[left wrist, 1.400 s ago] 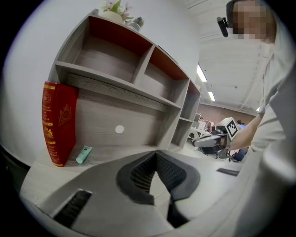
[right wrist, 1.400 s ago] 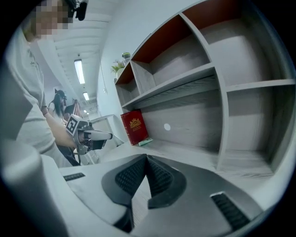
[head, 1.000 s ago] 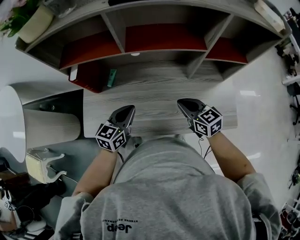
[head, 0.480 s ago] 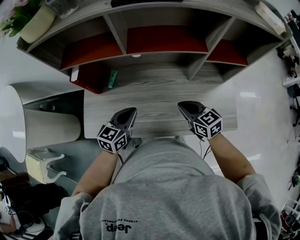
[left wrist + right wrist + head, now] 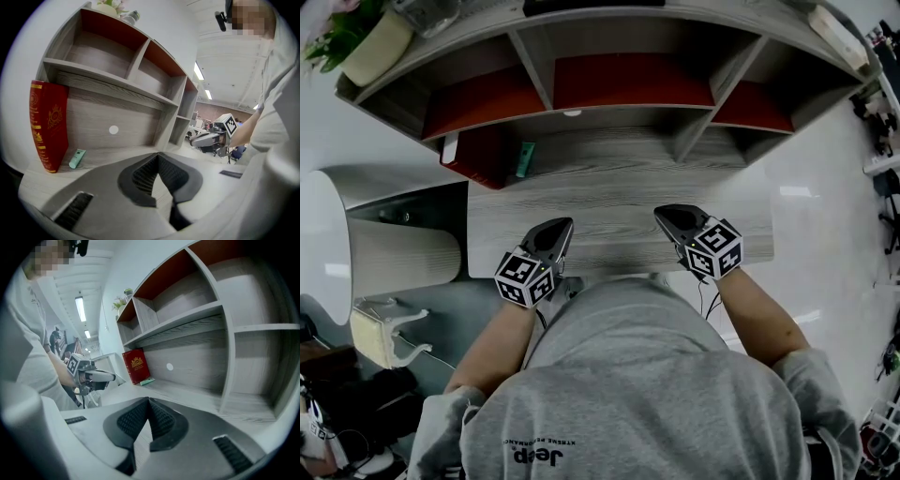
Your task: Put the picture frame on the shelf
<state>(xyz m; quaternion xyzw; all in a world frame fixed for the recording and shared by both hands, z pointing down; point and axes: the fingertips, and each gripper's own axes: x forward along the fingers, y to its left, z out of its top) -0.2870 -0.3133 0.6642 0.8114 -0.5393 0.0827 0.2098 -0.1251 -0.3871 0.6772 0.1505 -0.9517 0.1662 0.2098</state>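
Note:
A red upright slab with a gold emblem [image 5: 478,155] [image 5: 48,124] [image 5: 136,365] stands on the grey wood desk [image 5: 619,187], against the back panel under the shelf's left end. Whether it is the picture frame I cannot tell. The shelf [image 5: 628,108] has red-backed compartments, and none of them holds anything. My left gripper [image 5: 564,223] [image 5: 158,154] hovers over the desk's near edge, shut and empty. My right gripper [image 5: 661,212] [image 5: 149,400] is level with it to the right, also shut with nothing in it. Each gripper view shows the other gripper: the right [image 5: 194,138], the left [image 5: 112,377].
A small teal tube [image 5: 524,157] [image 5: 77,158] lies beside the red slab. A potted plant [image 5: 370,42] and a clear bottle stand on top of the shelf at the left. A curved white partition [image 5: 328,244] and cluttered floor lie left of the desk.

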